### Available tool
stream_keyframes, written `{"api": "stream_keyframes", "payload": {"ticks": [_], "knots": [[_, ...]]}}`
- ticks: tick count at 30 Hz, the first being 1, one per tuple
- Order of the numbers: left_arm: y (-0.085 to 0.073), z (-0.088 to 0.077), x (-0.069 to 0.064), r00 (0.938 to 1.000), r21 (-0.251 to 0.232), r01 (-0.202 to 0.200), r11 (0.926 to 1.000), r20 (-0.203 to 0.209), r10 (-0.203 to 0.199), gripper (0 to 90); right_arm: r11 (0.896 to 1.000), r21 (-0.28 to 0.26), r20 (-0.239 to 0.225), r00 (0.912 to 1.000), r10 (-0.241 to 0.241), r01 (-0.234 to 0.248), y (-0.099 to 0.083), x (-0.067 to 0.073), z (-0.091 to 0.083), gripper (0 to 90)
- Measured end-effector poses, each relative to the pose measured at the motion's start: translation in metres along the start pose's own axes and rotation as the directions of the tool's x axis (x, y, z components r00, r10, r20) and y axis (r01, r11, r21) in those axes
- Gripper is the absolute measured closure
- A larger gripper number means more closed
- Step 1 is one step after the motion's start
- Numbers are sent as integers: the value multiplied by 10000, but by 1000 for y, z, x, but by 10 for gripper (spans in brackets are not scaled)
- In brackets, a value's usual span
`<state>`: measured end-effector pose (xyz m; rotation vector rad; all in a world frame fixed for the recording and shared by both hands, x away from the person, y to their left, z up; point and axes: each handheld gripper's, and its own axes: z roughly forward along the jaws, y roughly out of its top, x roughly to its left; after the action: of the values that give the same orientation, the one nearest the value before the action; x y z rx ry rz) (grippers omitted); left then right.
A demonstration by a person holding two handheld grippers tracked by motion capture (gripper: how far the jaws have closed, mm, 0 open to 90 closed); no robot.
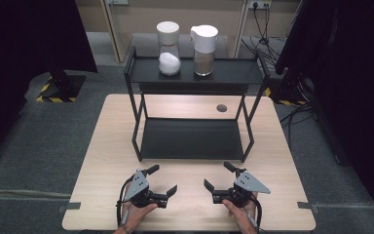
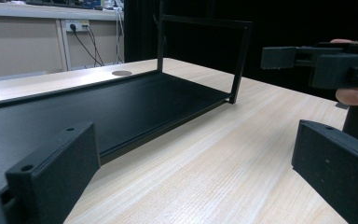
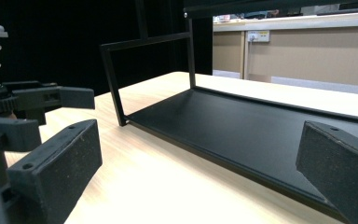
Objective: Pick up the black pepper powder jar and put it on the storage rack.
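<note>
Both tools, left tool (image 1: 161, 180) and right tool (image 1: 217, 176), are resting spread and empty in front of the rack (image 1: 193, 138). Two jars (image 1: 168, 48) are sitting on its top shelf; a hasty reach could be tipping them.

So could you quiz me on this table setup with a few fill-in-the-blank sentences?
1. The two jars stand on the ____ tier of the black shelf.
2. The jar with white contents stands to the ____ of the jar with brown contents.
3. The left gripper and right gripper both have ____ jaws.

Missing words: top; left; open
</note>
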<state>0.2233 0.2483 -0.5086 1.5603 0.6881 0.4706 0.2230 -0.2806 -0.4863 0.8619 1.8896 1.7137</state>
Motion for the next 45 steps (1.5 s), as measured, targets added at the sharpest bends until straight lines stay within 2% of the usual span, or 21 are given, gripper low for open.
{"api": "stream_keyframes", "payload": {"ticks": [11,45], "knots": [[-1,0,1,9998,-51,155,9999,-94,-155,2,9997,136,-27,9998,184,-183,-6,3,-1,5],[-2,-2,1,9998,-117,124,9999,-148,-126,2,9998,194,154,9998,90,-93,-9,5,-4,5]]}}
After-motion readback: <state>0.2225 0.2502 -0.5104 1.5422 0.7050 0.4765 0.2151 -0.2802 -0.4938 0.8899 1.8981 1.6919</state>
